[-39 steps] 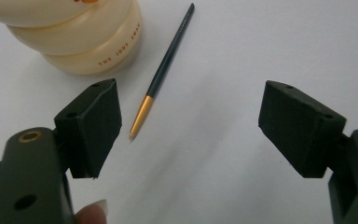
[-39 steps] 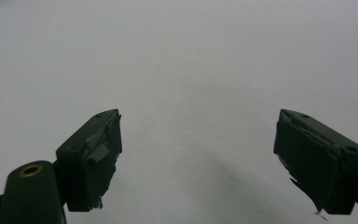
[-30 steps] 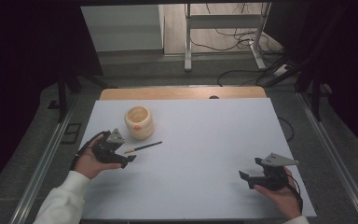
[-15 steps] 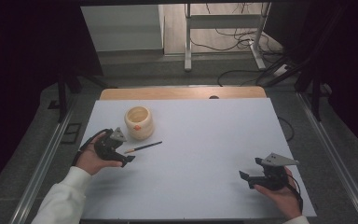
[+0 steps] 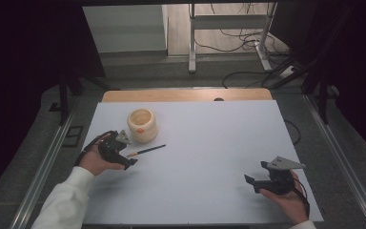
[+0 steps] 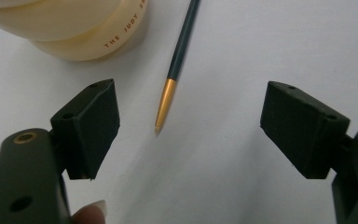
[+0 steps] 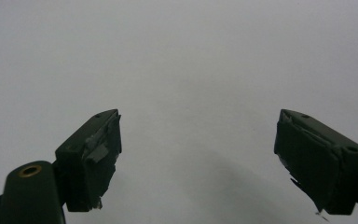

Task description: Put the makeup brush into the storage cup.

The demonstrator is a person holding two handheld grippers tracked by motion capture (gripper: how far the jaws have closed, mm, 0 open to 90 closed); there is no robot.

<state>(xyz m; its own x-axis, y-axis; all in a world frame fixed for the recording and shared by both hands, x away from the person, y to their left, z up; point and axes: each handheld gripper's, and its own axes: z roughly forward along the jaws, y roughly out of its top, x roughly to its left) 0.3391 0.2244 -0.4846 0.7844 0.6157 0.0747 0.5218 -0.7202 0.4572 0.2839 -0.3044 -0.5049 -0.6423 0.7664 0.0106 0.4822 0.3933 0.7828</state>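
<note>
My left gripper (image 6: 186,126) has its jaws spread wide with nothing pinched between them. In the left gripper view, the gold tip of the paintbrush (image 6: 177,65) lies on the white table (image 6: 242,56) just ahead of the gap, nearer the left jaw, with its dark green handle running away from me. Beside the brush sits the cream pot (image 6: 74,28), lettering printed along its lower band.

From the high view I see the left gripper (image 5: 124,155) low over the table near its left edge, the paintbrush (image 5: 146,151) just past its tips and the cream pot (image 5: 142,125) right behind it, an orange mark on its side.

My right gripper (image 7: 198,158) is released too, jaws wide over bare table. In the high view the right gripper (image 5: 255,182) rests near the front right corner, well apart from the brush.
</note>
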